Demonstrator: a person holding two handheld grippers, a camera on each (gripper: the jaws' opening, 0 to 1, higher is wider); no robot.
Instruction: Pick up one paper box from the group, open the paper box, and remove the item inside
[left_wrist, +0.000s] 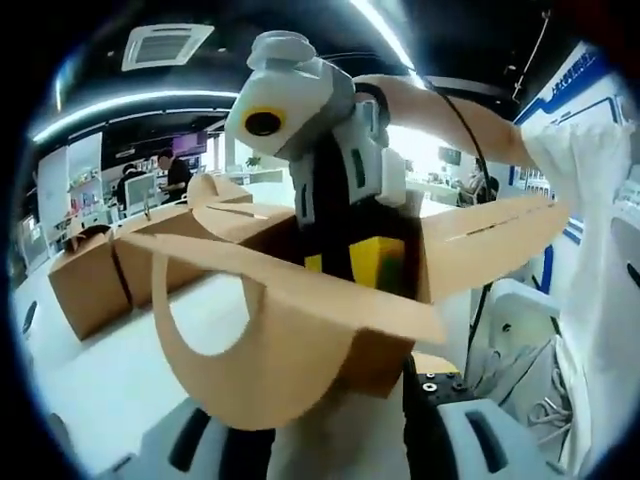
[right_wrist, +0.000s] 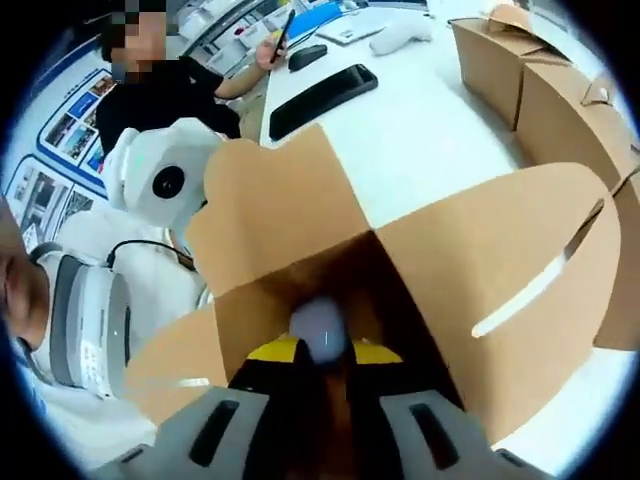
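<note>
Centrally, the right gripper reaches into the opened paper box, jaws around a yellow item; left gripper's jaws clamp the box.

Brown paper boxes: three.
- One open brown paper box with flaps spread, around the right jaws.
- Two closed brown paper boxes, beyond the jaws, side by side on the white tabletop.

Yellow item inside the open box: one.

Black flat devices on the tabletop: two.
</note>
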